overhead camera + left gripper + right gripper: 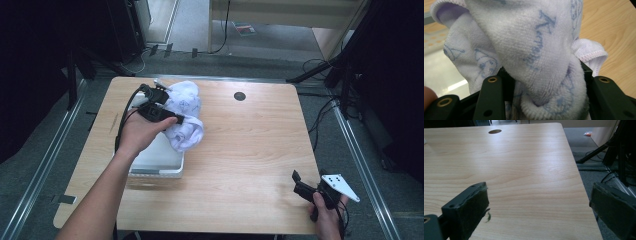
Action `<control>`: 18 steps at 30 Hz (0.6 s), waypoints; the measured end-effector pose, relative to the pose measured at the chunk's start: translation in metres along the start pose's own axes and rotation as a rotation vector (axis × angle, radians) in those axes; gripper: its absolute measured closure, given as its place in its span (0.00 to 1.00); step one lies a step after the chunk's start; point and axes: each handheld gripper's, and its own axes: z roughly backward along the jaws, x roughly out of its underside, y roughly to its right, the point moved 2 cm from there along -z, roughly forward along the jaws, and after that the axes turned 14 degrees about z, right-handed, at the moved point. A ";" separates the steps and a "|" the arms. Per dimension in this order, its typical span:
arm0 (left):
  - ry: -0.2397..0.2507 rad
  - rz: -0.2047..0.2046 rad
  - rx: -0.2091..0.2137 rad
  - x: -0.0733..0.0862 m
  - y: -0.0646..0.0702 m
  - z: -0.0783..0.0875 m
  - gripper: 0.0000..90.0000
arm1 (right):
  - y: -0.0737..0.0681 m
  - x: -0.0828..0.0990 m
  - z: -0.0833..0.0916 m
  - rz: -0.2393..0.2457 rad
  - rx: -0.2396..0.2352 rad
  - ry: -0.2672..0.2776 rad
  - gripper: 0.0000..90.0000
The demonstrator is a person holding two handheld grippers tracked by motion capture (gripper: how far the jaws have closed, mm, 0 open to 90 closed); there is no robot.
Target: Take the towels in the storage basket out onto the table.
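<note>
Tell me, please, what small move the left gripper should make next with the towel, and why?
Probably carry it a little further over the bin and lower it. The left gripper is shut on the towel, bunched between its jaws, and the cloth hangs partly over the bin's far right corner and partly over the table. The right gripper rests open near the table's right front corner.

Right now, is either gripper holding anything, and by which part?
The left gripper is shut on a bunched fold of the white towel; the right gripper is open, holding nothing.
</note>
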 end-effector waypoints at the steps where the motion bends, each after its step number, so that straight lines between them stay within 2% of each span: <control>1: -0.003 -0.002 0.004 0.000 0.003 -0.003 0.56 | 0.000 0.000 0.000 0.001 0.000 0.000 0.03; 10: -0.038 -0.025 0.032 -0.001 0.028 -0.028 0.56 | 0.001 0.000 0.000 -0.004 -0.008 0.001 0.03; 16: -0.047 -0.053 0.028 0.000 0.043 -0.039 0.55 | 0.000 0.000 0.000 0.000 -0.009 0.005 0.03; 18: -0.054 -0.051 0.044 -0.001 0.047 -0.044 0.55 | 0.000 0.000 0.000 -0.001 -0.009 0.004 0.03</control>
